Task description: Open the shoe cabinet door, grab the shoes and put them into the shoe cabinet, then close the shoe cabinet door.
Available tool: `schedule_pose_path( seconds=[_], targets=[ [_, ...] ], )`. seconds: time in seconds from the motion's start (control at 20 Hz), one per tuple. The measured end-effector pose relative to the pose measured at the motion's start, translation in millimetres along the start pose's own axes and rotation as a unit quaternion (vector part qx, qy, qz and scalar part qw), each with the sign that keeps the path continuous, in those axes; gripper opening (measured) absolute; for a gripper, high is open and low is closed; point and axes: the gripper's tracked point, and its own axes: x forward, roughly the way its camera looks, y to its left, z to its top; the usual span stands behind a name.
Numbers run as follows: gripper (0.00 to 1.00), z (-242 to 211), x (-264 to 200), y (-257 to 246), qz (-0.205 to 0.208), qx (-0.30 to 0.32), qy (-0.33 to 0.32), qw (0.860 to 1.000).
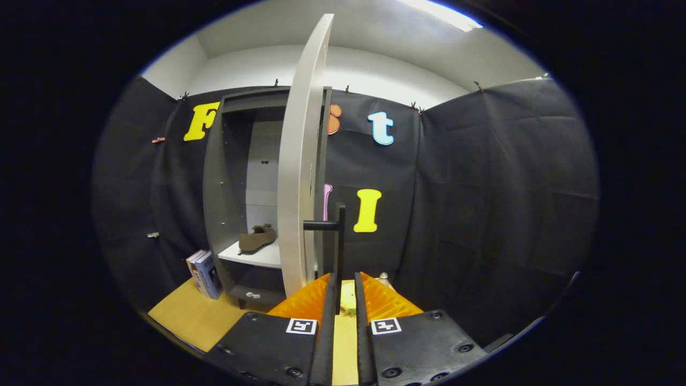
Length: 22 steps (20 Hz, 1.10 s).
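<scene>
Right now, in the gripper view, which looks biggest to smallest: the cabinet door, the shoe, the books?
1. Door, far the largest, though nearest the camera; the tongs are shut on its handle.
2 and 3. Shoe and books look alike.

Our gripper (343, 297), up close.
We see two black screw-studded plates, each carrying a square black-and-white marker, with ribbed fingers (387, 301) nearly together.

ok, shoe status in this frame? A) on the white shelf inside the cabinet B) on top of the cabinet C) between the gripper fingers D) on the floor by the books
A: the brown shoe lies on the white shelf inside the cabinet, whose door stands open; the gripper fingers are closed around the door's black handle.
</scene>
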Motion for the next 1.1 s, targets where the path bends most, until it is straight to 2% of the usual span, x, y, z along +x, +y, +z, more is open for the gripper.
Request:
schedule_pose_path(
  seconds=[0.05,0.1,0.2,0.35,0.4,0.5,0.6,0.7,0.85,1.1],
  targets=[
    [0.24,6.3,-10.5,-0.9,-0.003,-0.003,-0.007,1.0],
    [0.36,10.9,-20.6,1.3,0.0,-0.002,-0.013,1.0],
    [0.46,18.4,-38.6,19.6,0.019,0.0,-0.016,1.0],
    [0.69,19.8,-57.9,60.7,0.065,0.016,-0.008,0.998],
    [0.8,15.0,-61.3,74.9,0.081,0.018,-0.004,0.997],
    [0.94,-0.7,-63.8,109.4,0.118,0.026,0.019,0.992],
    [0.99,-27.1,-60.0,135.9,0.142,0.029,0.055,0.988],
    [0.98,-60.4,-52.4,160.6,0.158,0.038,0.105,0.981],
    [0.98,-121.6,-50.5,190.6,0.182,0.053,0.188,0.964],
    [0.99,-233.3,-41.8,223.4,0.198,0.05,0.301,0.932]
  ],
)
